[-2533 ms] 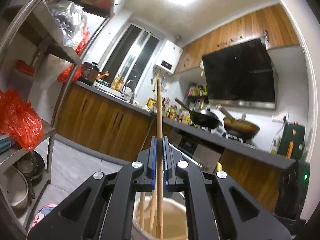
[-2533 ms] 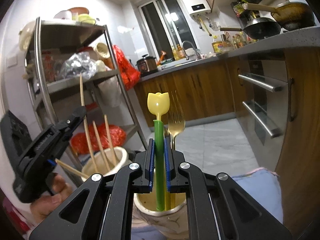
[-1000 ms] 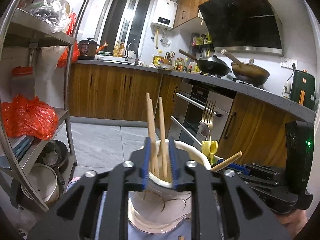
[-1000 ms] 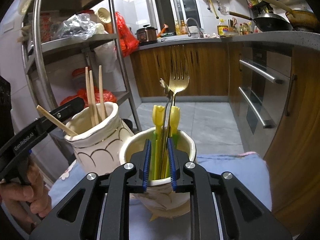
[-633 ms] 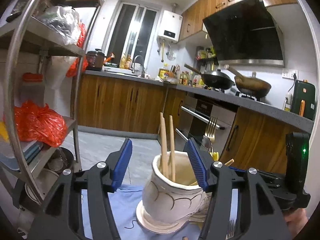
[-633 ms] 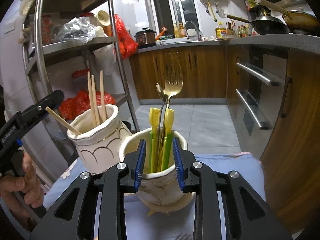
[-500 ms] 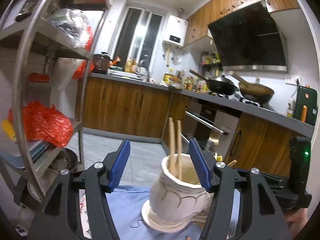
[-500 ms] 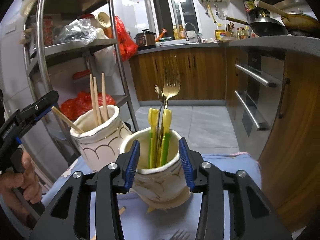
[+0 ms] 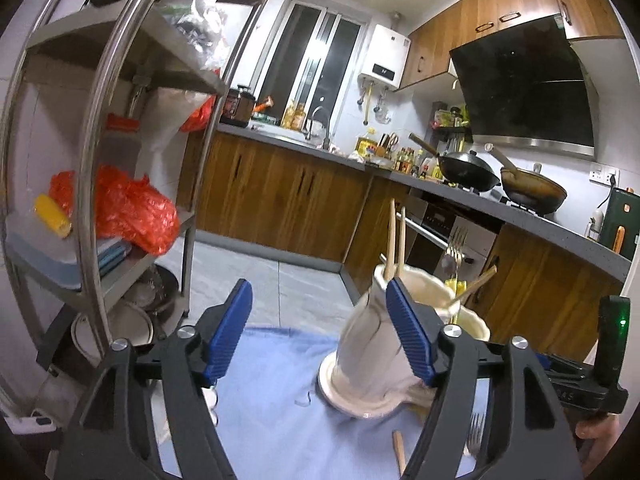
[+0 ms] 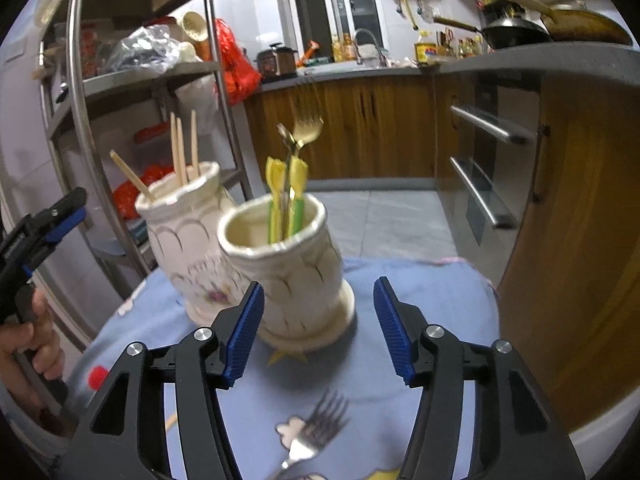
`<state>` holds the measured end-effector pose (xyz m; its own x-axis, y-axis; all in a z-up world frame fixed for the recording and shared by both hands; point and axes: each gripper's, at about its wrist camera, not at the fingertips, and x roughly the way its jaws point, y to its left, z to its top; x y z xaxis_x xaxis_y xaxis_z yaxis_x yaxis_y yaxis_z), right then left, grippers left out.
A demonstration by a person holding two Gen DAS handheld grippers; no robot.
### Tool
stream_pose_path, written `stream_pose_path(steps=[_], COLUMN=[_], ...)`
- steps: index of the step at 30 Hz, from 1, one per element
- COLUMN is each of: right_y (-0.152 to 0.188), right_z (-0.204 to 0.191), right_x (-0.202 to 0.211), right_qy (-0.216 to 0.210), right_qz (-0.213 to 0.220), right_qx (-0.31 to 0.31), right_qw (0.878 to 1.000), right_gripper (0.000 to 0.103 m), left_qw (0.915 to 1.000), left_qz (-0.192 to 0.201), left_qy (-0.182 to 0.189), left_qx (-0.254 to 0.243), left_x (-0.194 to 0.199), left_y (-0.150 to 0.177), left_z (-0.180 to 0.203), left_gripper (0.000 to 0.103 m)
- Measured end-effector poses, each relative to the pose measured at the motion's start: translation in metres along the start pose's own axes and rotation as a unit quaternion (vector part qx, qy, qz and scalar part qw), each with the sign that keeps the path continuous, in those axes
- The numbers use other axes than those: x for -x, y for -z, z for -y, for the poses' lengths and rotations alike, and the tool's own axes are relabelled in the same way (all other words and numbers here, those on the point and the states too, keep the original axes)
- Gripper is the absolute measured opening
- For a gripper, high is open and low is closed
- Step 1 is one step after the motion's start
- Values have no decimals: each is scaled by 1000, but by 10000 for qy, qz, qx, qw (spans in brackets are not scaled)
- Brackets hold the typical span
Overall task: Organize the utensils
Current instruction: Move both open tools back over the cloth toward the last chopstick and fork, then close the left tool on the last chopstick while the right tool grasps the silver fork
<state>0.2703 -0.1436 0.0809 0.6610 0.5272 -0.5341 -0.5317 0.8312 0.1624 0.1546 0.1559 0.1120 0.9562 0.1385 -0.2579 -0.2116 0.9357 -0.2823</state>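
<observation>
Two cream ceramic holders stand on a blue cloth. The left holder holds several wooden chopsticks; it also shows in the left wrist view. The right holder holds yellow-green utensils and a gold fork. A silver fork lies on the cloth in front. My right gripper is open and empty, just before the right holder. My left gripper is open and empty, left of the chopstick holder. A loose chopstick lies on the cloth.
A steel shelf rack with red bags stands close on the left. Wooden cabinets and an oven lie to the right and behind. The cloth's far edge drops to a tiled floor.
Both grippers let go of their utensils into the holders, opened wide and drew back. The left wrist view has swung left, so the chopstick holder now sits to its right.
</observation>
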Motion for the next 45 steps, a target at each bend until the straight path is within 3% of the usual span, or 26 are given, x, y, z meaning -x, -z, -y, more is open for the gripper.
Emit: stream_pose_path(steps=[3,7,11,15,23,28,36,39,40,43,45], right_y=[11,23,39,54,78,86,98,97,97,94,92], right_z=[4,6,6,6,-11,-23,-40,-43,-43,-45,-47], right_x=[0,2,4,6,12,16,9,7,6,3,0], right_qy=[41,98,109,142,145,133,339,385,387,344,287], right_qz=[-165,-343,-574,-799,-1075,-1164,-1443,-1496,-1513,-1579,-1637], right_qx=[-96,-162,-234,-272,-30,81,449,504,517,545,587], right_qw=[9998,9992,9980,9963,9941,9931,9879,9867,9864,9853,9843], right_gripper=[70,70,70,70,70,70,65,64,63,58,49], left_qw=[9994,9964,9924,9883,9700,9597,9444,9386,9363,9317,9314], left_qz=[-335,-773,-968,-1247,-1953,-2186,-2625,-2813,-2885,-3063,-3076], left_qy=[18,67,109,186,391,475,501,529,520,482,489], left_qx=[11,-335,-749,-857,-1394,-1703,-1918,-1927,-1932,-1892,-1884], left_x=[-2,-5,0,0,-6,-9,-19,-23,-25,-31,-31], left_y=[11,27,38,50,83,97,117,123,126,131,131], left_z=[0,12,25,31,60,74,86,87,87,84,83], left_gripper=[76,76,76,76,75,74,59,49,40,30,26])
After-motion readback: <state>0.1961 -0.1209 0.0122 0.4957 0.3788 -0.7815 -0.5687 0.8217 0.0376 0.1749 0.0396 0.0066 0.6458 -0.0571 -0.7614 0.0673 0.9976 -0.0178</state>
